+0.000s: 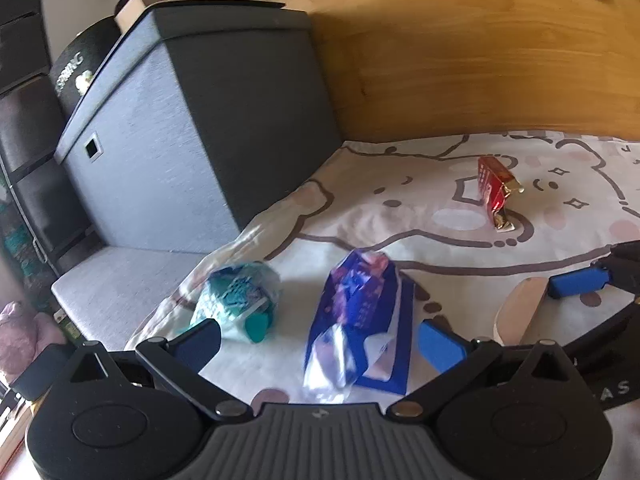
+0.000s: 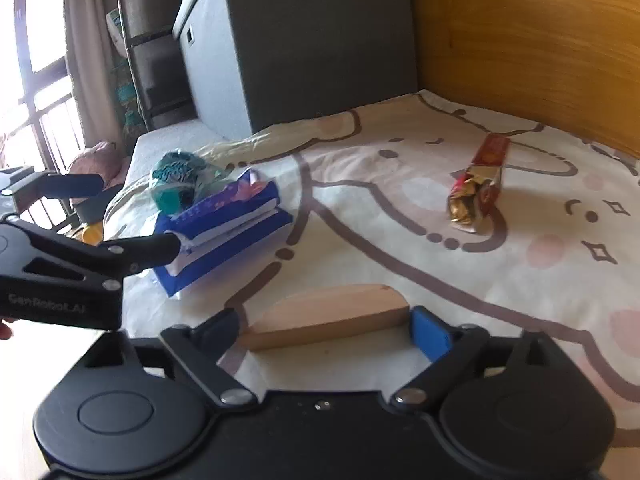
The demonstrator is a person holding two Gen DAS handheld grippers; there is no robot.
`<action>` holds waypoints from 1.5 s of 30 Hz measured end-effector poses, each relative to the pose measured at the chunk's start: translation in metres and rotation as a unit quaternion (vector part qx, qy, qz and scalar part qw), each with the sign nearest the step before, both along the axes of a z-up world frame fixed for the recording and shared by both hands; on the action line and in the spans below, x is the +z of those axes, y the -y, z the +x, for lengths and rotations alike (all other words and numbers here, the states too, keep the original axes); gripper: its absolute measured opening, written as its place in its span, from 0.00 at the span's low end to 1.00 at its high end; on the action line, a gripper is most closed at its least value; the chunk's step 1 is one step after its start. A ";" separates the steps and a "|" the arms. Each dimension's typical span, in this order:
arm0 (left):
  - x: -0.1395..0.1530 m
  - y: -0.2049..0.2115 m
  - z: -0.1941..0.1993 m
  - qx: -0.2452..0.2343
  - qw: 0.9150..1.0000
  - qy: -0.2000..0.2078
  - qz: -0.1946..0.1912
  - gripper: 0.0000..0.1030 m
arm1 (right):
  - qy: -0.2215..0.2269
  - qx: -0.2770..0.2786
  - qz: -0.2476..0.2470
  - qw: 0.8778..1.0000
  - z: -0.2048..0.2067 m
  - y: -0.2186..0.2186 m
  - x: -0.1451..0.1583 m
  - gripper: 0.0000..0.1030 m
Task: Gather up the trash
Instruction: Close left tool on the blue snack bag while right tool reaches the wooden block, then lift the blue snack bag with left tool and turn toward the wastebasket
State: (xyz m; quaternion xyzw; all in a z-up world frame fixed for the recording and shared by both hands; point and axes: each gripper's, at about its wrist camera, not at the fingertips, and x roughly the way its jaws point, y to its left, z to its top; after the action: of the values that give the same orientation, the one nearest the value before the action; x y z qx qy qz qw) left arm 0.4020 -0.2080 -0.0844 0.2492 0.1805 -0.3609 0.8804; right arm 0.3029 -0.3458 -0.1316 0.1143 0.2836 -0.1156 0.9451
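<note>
A crumpled blue wrapper (image 1: 356,316) lies on the cartoon-print sheet (image 1: 440,216), between the spread fingers of my left gripper (image 1: 320,344), which is open and not touching it. A teal wrapper (image 1: 236,300) sits just left of it. Farther back lies a red and gold wrapper (image 1: 496,192). My right gripper (image 2: 324,326) has a flat wooden piece (image 2: 328,312) across its gap. Its pads (image 2: 430,336) meet both ends, and the piece rests on the sheet. The right wrist view also shows the blue wrapper (image 2: 224,232), the red wrapper (image 2: 476,188) and my left gripper (image 2: 138,213).
A dark grey storage box (image 1: 192,120) stands at the bed's far left corner on a grey ledge (image 1: 120,280). A wooden headboard (image 1: 480,60) runs behind the bed. Drawers (image 2: 156,52), a curtain and a window (image 2: 36,80) lie to the left.
</note>
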 end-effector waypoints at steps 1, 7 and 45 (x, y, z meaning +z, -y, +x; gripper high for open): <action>-0.001 0.003 0.000 -0.005 1.000 0.004 0.007 1.00 | 0.001 0.003 0.001 1.000 -0.001 0.001 0.000 0.89; -0.011 0.027 -0.001 -0.035 0.997 0.014 0.066 1.00 | 0.005 0.002 0.003 1.000 -0.017 0.016 0.001 0.89; -0.011 0.029 -0.076 0.078 0.995 -0.051 0.027 0.33 | -0.002 -0.013 0.036 0.999 -0.091 0.048 0.009 0.88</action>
State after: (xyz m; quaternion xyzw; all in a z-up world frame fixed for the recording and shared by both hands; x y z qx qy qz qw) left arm 0.3265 -0.2370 -0.0951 0.2388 0.2538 -0.2986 0.8885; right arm 0.2120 -0.3936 -0.1228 0.1514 0.2877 -0.1178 0.9383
